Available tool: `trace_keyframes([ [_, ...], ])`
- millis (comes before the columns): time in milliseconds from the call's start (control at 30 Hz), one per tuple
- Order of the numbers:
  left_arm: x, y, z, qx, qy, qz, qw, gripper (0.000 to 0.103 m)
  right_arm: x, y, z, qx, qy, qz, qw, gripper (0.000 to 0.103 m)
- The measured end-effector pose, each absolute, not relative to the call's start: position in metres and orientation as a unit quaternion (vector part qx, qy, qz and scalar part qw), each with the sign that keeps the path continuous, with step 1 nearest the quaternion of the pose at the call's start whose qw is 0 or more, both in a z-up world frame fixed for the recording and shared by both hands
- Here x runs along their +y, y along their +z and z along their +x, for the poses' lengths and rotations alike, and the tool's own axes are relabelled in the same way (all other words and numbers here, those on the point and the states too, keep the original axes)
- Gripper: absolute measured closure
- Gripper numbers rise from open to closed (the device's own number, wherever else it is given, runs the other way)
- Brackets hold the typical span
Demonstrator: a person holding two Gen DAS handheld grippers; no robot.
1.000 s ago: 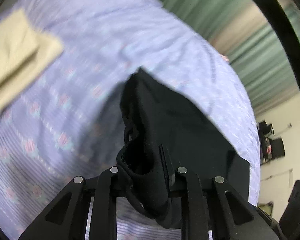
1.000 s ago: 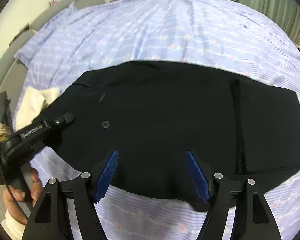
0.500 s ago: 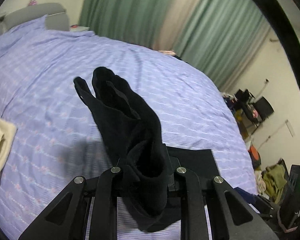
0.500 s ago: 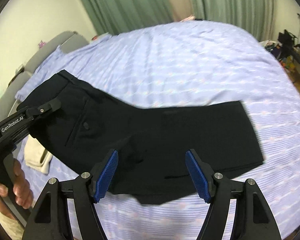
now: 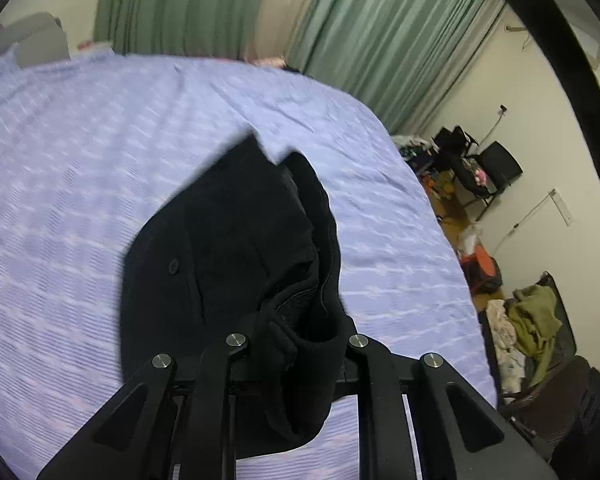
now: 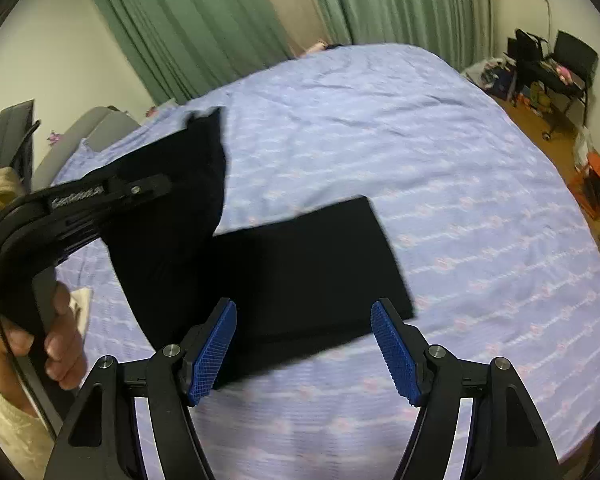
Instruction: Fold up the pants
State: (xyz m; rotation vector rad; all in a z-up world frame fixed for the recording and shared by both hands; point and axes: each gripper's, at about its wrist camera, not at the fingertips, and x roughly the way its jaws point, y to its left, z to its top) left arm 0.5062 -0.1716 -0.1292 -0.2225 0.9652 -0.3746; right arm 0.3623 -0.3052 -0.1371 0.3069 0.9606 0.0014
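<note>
The left gripper is pinching the black pants above the purple bedsheet, while the right gripper is staying spread wide.

We are looking from two wrist cameras, each sitting just behind its tongs and facing forward and downward along the fingers. The left view is hanging close over the pants bunched in the left tongs, facing across the bed toward the curtains. The right view is looking past the right tongs from farther back, catching the left tongs at its left edge. Both views are sharing the pants, the bed, the curtains and the chairs.
</note>
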Motion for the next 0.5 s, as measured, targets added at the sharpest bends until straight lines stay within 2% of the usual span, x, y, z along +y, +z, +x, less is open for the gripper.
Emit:
trace_keyframes([
  [233,-0.254,-0.223,0.514,0.538,-0.172,-0.11,0.818,0.086,-0.387,-0.175,0.351,0.492,-0.03,0.142,0.858,0.032],
  [400,-0.29,-0.242,0.501,0.553,-0.16,-0.072,0.814,0.084,-0.426,-0.199,0.347,0.508,-0.045,0.163,0.845,0.032],
  [433,-0.297,-0.242,0.5,0.559,-0.157,-0.068,0.811,0.08,-0.433,-0.205,0.349,0.513,-0.049,0.171,0.839,0.032],
  [467,-0.299,-0.243,0.502,0.568,-0.159,-0.073,0.804,0.064,-0.437,-0.208,0.349,0.515,-0.051,0.175,0.838,0.032],
  [500,-0.302,-0.242,0.504,0.578,-0.164,-0.08,0.796,0.042,-0.441,-0.21,0.35,0.516,-0.052,0.179,0.836,0.032],
])
